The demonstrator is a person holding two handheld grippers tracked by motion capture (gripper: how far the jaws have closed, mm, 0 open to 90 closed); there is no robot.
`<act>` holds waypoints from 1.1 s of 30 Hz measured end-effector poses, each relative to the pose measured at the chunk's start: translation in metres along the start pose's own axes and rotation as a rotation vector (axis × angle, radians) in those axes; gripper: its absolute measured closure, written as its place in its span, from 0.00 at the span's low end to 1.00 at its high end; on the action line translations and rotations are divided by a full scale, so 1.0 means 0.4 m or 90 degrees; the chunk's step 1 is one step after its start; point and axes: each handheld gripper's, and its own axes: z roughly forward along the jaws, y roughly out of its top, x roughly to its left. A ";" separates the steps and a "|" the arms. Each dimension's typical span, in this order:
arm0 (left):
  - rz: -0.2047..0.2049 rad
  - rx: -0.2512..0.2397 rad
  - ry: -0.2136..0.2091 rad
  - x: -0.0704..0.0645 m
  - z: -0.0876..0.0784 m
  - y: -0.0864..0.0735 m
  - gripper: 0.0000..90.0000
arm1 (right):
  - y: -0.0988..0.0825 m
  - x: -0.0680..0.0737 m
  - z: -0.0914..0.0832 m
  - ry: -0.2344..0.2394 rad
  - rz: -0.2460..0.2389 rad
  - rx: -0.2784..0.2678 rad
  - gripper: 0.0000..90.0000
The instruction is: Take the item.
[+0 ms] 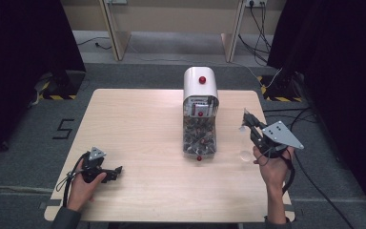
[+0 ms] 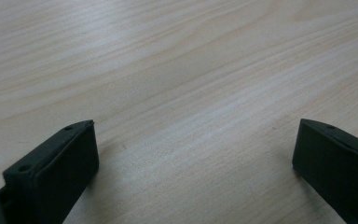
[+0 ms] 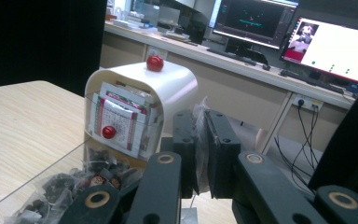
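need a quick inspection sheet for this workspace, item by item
surface: light wooden table, bare around the left gripper.
job's things: white dispenser box with red knobs, its clear drawer pulled out and full of small sachets; a thin clear sachet pinched in the right gripper.
clutter: small clear round thing on the table near the right hand; what it is cannot be told.
grippers: left gripper open, low over the wood; right gripper shut on the sachet, raised beside the dispenser.
cables: one trails from each gripper; more lie on the floor at the right.
surroundings: grey carpet, black curtains, desk with lit monitors behind.
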 end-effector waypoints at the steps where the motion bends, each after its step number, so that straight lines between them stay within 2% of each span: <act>1: 0.000 0.000 0.000 0.000 0.000 0.000 0.00 | -0.001 -0.001 -0.003 -0.002 0.005 0.004 0.93; 4: 0.000 0.000 0.000 0.000 0.000 0.000 0.00 | -0.005 -0.007 -0.007 -0.007 0.001 0.003 0.93; 13: 0.000 0.000 0.000 0.000 0.000 0.000 0.00 | -0.040 -0.030 -0.029 -0.021 0.023 0.032 0.93; 20: 0.000 0.000 0.000 0.000 0.000 0.000 0.00 | -0.053 -0.040 -0.043 -0.028 0.024 0.034 0.93; 33: 0.000 0.000 0.000 0.000 0.000 0.000 0.00 | -0.093 -0.041 -0.041 -0.028 0.031 0.067 0.93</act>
